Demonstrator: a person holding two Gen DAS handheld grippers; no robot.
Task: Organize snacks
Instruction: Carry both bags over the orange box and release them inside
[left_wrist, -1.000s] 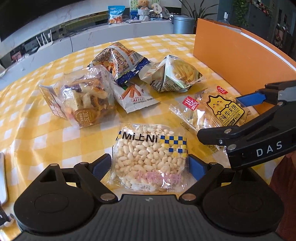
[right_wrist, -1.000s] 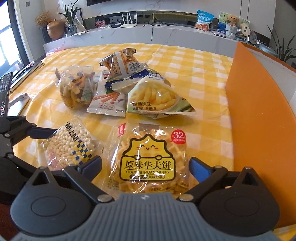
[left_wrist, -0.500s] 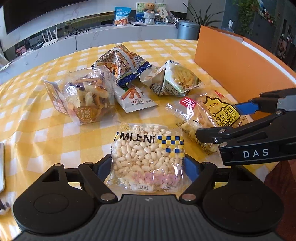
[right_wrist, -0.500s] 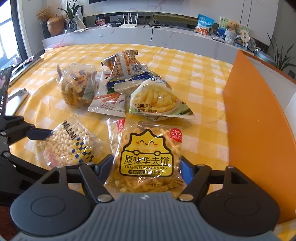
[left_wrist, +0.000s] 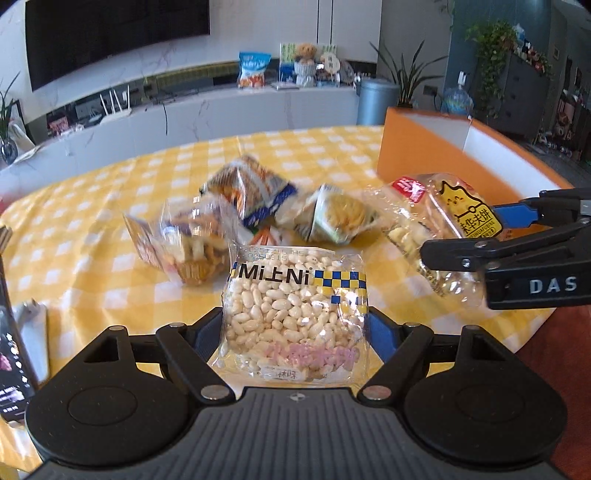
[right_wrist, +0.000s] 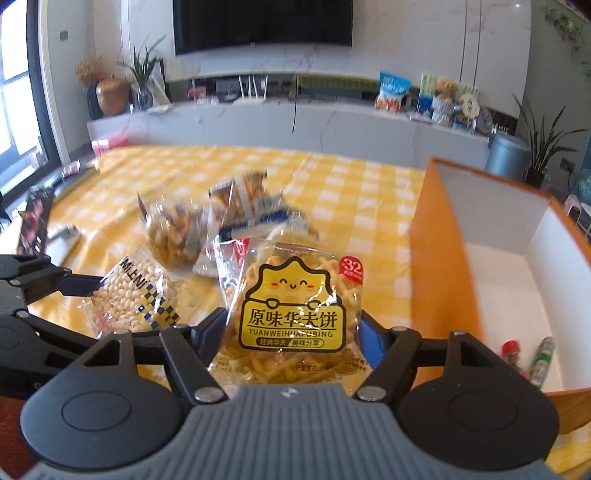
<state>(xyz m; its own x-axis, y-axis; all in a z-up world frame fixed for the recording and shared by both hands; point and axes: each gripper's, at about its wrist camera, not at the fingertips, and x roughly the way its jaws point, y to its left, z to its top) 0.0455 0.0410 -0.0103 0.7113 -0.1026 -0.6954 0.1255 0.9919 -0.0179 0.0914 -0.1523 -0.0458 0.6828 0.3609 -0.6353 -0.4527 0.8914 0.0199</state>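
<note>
My left gripper (left_wrist: 295, 325) is shut on a clear "MiNi" bag of white puffed snacks (left_wrist: 295, 314) and holds it above the yellow checked table (left_wrist: 92, 258). My right gripper (right_wrist: 291, 328) is shut on a yellow waffle-biscuit bag (right_wrist: 295, 314), also lifted. Each held bag shows in the other view: the waffle bag (left_wrist: 443, 229) at right, the MiNi bag (right_wrist: 133, 295) at left. Three more snack bags lie in a heap on the table (left_wrist: 258, 214). An orange box with a white inside (right_wrist: 509, 288) stands to the right.
The orange box (left_wrist: 424, 147) holds a red-capped item (right_wrist: 511, 350) and a green packet (right_wrist: 541, 358). A dark phone-like object (left_wrist: 11, 350) lies at the table's left edge. A white counter with a bin (left_wrist: 376, 103) stands behind.
Both grippers closed on their bags and lifted them off the table. The views rose, so the inside of the orange box now shows.
</note>
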